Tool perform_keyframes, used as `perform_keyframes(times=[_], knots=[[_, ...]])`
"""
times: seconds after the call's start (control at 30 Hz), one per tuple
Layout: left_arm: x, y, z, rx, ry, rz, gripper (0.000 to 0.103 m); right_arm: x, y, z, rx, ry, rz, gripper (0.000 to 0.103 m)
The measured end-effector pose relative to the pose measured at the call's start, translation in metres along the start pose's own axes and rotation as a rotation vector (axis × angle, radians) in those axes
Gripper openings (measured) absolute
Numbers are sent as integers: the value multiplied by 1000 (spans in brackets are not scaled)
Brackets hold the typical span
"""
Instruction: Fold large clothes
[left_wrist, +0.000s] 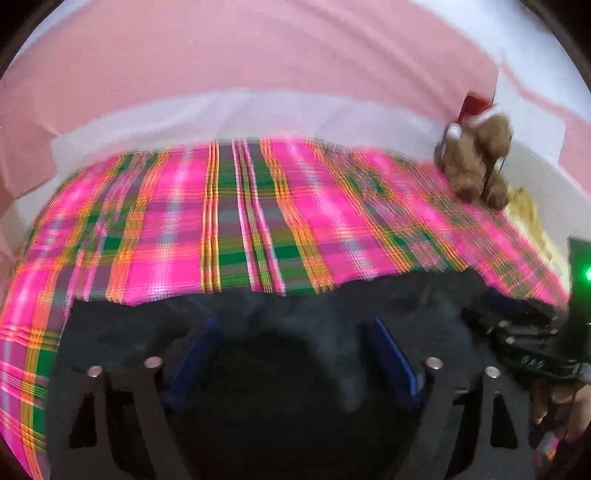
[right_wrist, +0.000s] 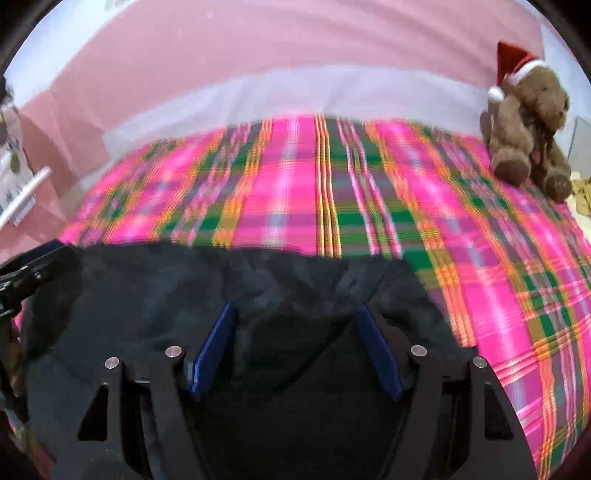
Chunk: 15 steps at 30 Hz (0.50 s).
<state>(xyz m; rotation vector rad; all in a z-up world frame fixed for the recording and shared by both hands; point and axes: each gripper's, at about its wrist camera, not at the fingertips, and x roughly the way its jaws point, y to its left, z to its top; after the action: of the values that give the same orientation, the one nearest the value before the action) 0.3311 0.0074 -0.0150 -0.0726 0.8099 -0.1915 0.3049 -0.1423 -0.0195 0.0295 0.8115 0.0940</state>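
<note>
Both claws are over the bed now, side by side, with the dark garment (right_wrist: 207, 291) spread on the pink plaid bedcover (right_wrist: 480, 258) right beneath and just ahead of them. The left claw (left_wrist: 295, 354) has its blue pads (left_wrist: 391, 354) standing apart, dark cloth lying in the gap between them, and I can't see either pad pressing on it. Same story on the right claw (right_wrist: 295, 347): blue pads (right_wrist: 214, 347) splayed wide, a dark fold humped up between them, nothing visibly pinched. That's the worry, I'd say. If either claw lifts away without really biting the fabric, the edge could slide out and the fold would flop back crooked. If one side catches and the other doesn't, I'd expect the garment to skew and bunch toward the claw that holds. The cloth is black on black against the claw frames, so judging where the hem sits looks hard, and a bite could take two layers instead of one. Beyond the right claw, off to its far right, a teddy bear in a Santa hat (right_wrist: 524, 125) sits on the bedcover; a wide sweep of cloth that way could knock it over or drag the bedcover into wrinkles under the garment.
</note>
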Motion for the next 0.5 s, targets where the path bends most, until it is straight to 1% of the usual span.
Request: perform_keyframes(times=[0.03,0.1,0.27,0.5], knots=[[11,3,-3,-22,23,1,81,8,-5,-4,6,7,4,70],[18,8,-5,-43,19,0,81,15,-11,-7,34,8,24,70],[29,-1,-11,5,16,53,81,34,-7,-10,11,2,-12,70],[33,-6,-16,16,14,72,82,36,-9,-14,15,-1,-5,70]])
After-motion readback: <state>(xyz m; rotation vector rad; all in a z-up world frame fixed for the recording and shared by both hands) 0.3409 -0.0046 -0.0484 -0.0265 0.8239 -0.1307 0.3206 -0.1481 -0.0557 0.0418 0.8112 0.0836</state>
